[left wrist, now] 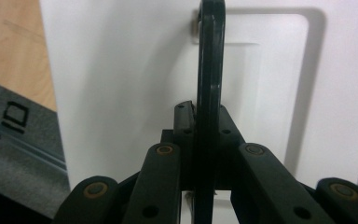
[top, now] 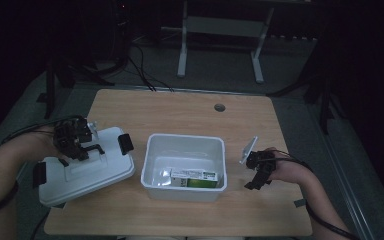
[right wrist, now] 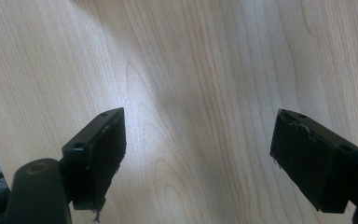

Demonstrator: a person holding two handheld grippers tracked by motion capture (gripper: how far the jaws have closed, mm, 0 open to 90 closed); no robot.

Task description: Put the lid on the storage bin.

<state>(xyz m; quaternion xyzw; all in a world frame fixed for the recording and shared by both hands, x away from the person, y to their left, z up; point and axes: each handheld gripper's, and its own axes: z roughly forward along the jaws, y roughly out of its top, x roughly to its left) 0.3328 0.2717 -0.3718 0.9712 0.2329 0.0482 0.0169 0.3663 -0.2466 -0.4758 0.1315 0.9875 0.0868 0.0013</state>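
A white lid (top: 100,175) with black latches hangs tilted over the table's left part. My left gripper (top: 86,149) is shut on its black handle (top: 95,148). In the left gripper view the handle (left wrist: 211,70) runs straight up between the closed pads of the left gripper (left wrist: 204,119), with the lid (left wrist: 121,84) behind it. A white bin (top: 152,165) stands at the table's middle with a green and white box (top: 195,177) lying inside. To the right of the bin, my right gripper (top: 260,176) is open over bare wood, with nothing between the jaws of the right gripper (right wrist: 198,154).
The wooden table (top: 180,110) has a round cable hole (top: 220,107) near its far edge. Cables (top: 140,65) and a white stand (top: 220,25) are on the floor behind. The lid's left end overhangs the table's left edge.
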